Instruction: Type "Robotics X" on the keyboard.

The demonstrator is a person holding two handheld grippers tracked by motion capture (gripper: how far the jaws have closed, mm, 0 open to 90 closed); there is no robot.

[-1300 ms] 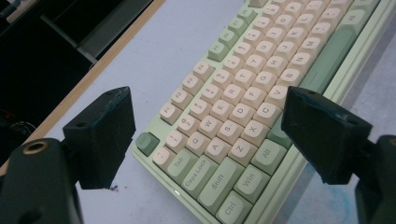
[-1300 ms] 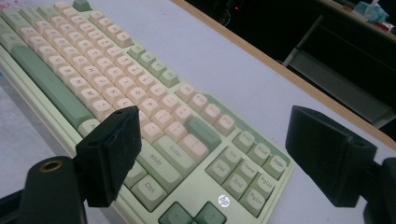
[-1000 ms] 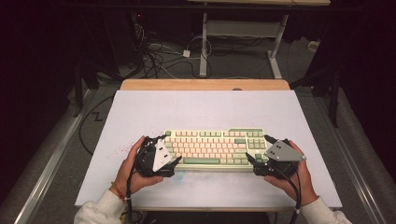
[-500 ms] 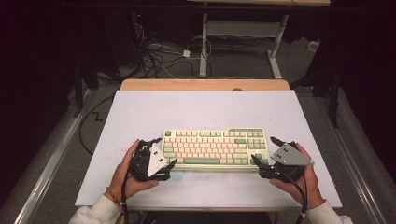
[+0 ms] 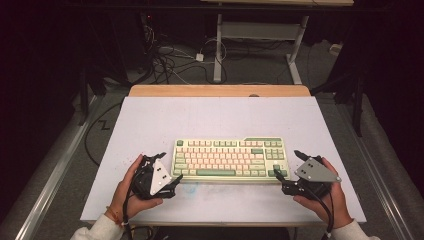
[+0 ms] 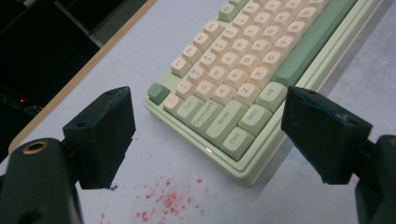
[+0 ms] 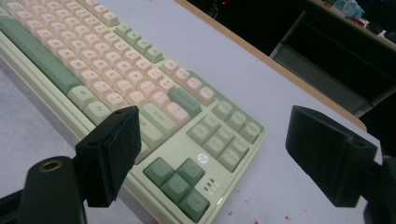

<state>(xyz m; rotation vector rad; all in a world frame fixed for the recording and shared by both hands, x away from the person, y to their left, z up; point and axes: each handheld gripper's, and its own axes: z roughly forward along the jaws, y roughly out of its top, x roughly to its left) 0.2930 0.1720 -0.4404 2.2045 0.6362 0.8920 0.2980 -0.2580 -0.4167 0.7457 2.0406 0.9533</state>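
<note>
A pale green keyboard [image 5: 230,159] with cream and green keys lies flat on the white table top [image 5: 220,117], near its front edge. My left gripper [image 5: 169,168] is just off the keyboard's left end, jaws wide apart and holding nothing. In the left gripper view, the left gripper [image 6: 212,135] frames the keyboard's [image 6: 243,79] near-left corner around the Ctrl key. My right gripper [image 5: 289,165] stands open at the right end. In the right gripper view, the right gripper [image 7: 219,156] straddles the keyboard's [image 7: 140,88] corner with the arrow keys.
Red specks [image 6: 163,200] stain the table beside the keyboard's left corner. A wooden strip [image 5: 220,90] edges the table's far side. Beyond it are cables [image 5: 170,60] on the floor and a white desk frame [image 5: 260,35]. Metal rails [image 5: 55,175] run along both sides.
Both hands have drawn slightly outward and toward the table's near edge, away from the keyboard's ends. The keyboard has not moved. Both grippers stay open.
</note>
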